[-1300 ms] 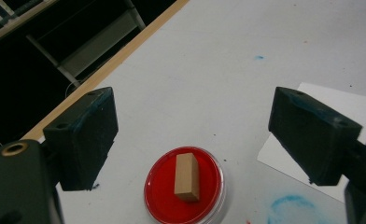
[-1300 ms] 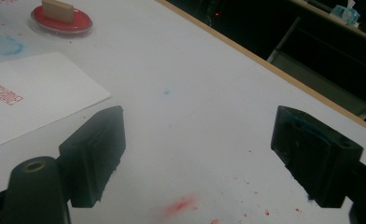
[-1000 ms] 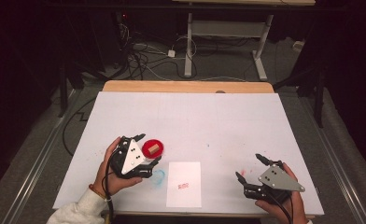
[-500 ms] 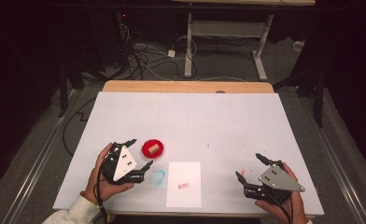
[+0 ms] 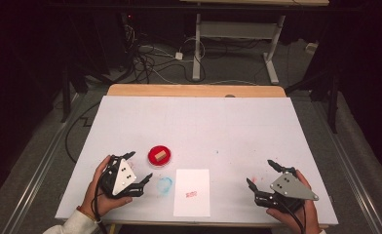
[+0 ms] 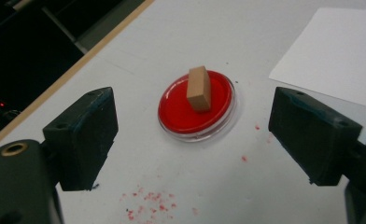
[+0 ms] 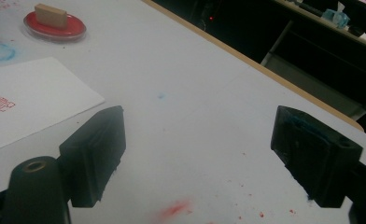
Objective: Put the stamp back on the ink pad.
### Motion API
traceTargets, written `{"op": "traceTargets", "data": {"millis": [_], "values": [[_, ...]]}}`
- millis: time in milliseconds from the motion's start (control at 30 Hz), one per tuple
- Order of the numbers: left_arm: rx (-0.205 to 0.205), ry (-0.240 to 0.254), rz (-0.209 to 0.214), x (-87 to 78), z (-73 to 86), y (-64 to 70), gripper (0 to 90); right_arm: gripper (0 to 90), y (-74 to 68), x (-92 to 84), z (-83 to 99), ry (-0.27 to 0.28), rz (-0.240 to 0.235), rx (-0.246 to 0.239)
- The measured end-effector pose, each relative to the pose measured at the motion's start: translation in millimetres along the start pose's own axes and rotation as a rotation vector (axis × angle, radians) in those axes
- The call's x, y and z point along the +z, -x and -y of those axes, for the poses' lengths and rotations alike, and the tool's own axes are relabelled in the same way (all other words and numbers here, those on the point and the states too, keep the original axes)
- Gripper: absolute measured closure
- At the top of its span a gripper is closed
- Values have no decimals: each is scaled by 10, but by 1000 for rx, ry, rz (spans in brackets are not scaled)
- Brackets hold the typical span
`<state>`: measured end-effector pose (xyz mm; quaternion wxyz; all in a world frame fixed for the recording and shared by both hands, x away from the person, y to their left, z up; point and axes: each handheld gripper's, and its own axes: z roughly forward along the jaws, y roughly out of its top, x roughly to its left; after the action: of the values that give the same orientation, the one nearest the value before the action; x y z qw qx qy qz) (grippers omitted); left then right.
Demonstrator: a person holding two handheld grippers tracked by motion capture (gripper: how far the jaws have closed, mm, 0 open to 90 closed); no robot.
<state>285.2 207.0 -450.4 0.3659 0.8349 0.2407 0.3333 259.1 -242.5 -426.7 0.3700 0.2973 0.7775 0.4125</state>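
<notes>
Left hand-held gripper (image 5: 139, 168) hovered wide open, empty, jaws framing the stamp (image 6: 199, 87) — it stood in the red pad (image 6: 197, 106) on the bench (image 5: 218, 126), likely inking. Right hand-held gripper (image 5: 261, 173) gaped empty beside the paper (image 5: 192, 191).

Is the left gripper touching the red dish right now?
Apart. The left gripper view shows the left gripper open, bare white table between both jaws and the red dish. The wooden block stands in it, untouched.
</notes>
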Motion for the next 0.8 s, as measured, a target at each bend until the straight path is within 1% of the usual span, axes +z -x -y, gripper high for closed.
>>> {"op": "traceTargets", "data": {"millis": [133, 267, 400, 500, 567, 600, 633, 800], "values": [[-23, -5, 7, -11, 69, -22, 155, 181, 1, 12, 6, -5, 3, -1], [-39, -25, 13, -6, 147, -39, 155, 181, 3, 24, 15, -7, 4, 2], [-47, -49, 26, 20, 222, -50, 154, 181, 7, 35, 27, -13, 4, 5], [-54, -57, 38, 34, 268, -46, 155, 181, 16, 41, 35, -13, 7, 4], [-53, -68, 41, 49, 295, -36, 154, 181, 21, 44, 45, -16, 7, 6], [-45, -83, 44, 59, 313, -31, 155, 181, 24, 44, 48, -17, 7, 5], [-50, -86, 48, 67, 327, -26, 155, 181, 27, 41, 53, -20, 8, 6], [-67, -85, 53, 72, 341, -19, 154, 181, 34, 18, 53, -15, 11, 11]]}}
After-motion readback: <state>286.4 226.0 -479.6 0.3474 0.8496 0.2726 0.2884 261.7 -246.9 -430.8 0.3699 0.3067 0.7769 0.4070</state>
